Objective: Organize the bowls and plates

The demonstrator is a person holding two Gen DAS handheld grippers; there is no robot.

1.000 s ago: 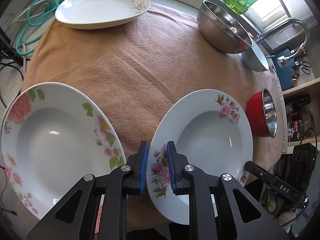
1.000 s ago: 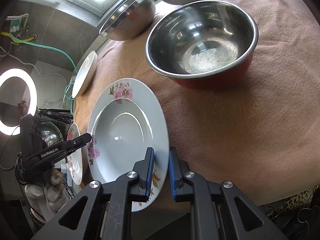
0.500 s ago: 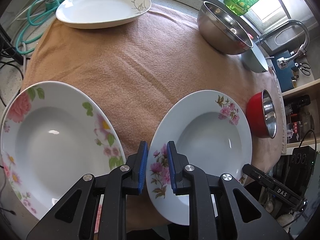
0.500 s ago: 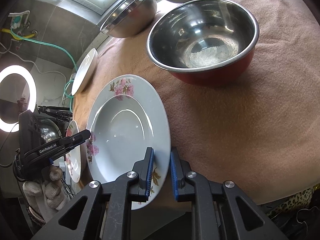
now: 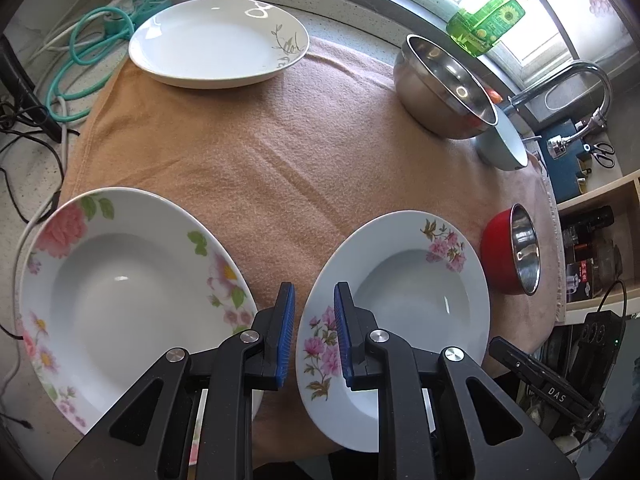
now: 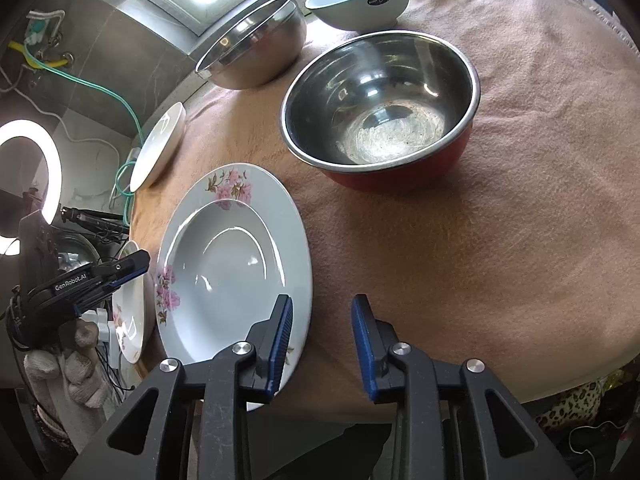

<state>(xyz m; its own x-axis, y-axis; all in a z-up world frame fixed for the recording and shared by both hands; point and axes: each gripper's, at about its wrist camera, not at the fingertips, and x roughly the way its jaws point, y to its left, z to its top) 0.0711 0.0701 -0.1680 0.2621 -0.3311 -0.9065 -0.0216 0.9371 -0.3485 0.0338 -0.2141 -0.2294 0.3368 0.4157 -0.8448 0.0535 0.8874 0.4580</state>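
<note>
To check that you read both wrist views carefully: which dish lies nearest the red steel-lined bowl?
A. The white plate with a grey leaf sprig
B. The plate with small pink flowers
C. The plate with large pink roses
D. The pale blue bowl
B: the plate with small pink flowers lies right beside the red bowl on the cloth; the others lie farther off.

Pink-flowered plate [image 5: 404,304], red bowl [image 6: 400,168] — tan cloth [image 5: 248,128]

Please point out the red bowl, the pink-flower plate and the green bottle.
red bowl [image 6: 380,108], right wrist view, steel inside.
pink-flower plate [image 6: 228,276], right wrist view, its well.
green bottle [image 5: 492,18], left wrist view, label.
</note>
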